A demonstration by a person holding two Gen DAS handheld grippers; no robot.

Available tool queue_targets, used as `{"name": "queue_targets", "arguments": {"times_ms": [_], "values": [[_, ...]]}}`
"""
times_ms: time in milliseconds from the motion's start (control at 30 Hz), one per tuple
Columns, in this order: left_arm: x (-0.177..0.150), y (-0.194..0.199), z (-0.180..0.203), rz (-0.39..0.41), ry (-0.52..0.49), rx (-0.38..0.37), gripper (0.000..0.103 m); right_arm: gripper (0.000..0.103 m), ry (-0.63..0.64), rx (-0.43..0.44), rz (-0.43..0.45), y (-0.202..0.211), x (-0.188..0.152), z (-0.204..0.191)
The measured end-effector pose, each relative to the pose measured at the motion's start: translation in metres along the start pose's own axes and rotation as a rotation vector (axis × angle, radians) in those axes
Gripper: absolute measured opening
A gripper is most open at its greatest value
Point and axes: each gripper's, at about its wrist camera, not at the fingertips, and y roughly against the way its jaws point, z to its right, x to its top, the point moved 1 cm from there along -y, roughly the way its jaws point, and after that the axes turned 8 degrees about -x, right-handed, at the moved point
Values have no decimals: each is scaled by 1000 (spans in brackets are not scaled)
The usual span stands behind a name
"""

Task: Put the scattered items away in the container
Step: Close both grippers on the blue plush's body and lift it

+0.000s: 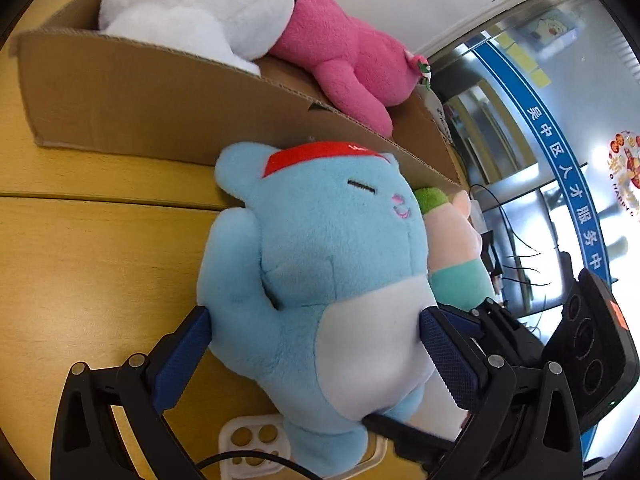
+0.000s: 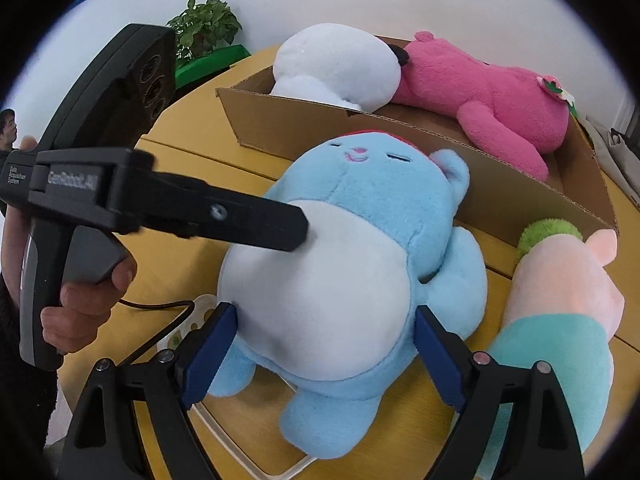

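On the blue band (image 1: 560,168) across the glass wall in your left wrist view you can read the white characters 吴中区人才服务中, cut off at the frame edge. The round red decal (image 1: 626,172) beside it carries curved lettering, only "HAPPY" legible (the rest is blurred). In your right wrist view, the left gripper (image 2: 168,208) body reads "GenRobot.AI", with "Data Acquisition System" in small print on its handle end.
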Motion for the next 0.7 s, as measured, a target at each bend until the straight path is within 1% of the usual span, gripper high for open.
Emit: {"name": "queue_targets", "arguments": {"times_ms": [67, 100, 233, 300, 333, 367, 400, 467, 567, 700], "values": [[0, -4, -1, -15, 1, -4, 103, 100, -7, -9, -10, -9, 1, -1], [1, -6, -1, -23, 1, -6, 103, 102, -11, -13, -15, -14, 1, -1], [1, -10, -1, -41, 8, -10, 102, 103, -28, -32, -3, -20, -3, -4], [1, -8, -2, -36, 12, -25, 98, 98, -42, -35, 14, -18, -3, -4], [1, -7, -2, -35, 13, -31, 95, 93, -43, -35, 26, -15, -3, -5], [1, -5, 0, -30, 7, -29, 92, 88, -44, -34, 38, -13, -4, -5], [1, -4, 2, -25, 0, -25, 91, 86, -44, -32, 53, -9, -4, -6], [0, 1, 9, -13, -22, -2, 88, 76, -44, -27, 84, -2, -5, -8], [-1, 11, 22, 7, -62, 28, 86, 71, -65, -2, 118, 8, -6, -10], [2, 33, 47, 60, -123, 36, 86, 70, -49, -2, 189, 31, -3, -13]]}}
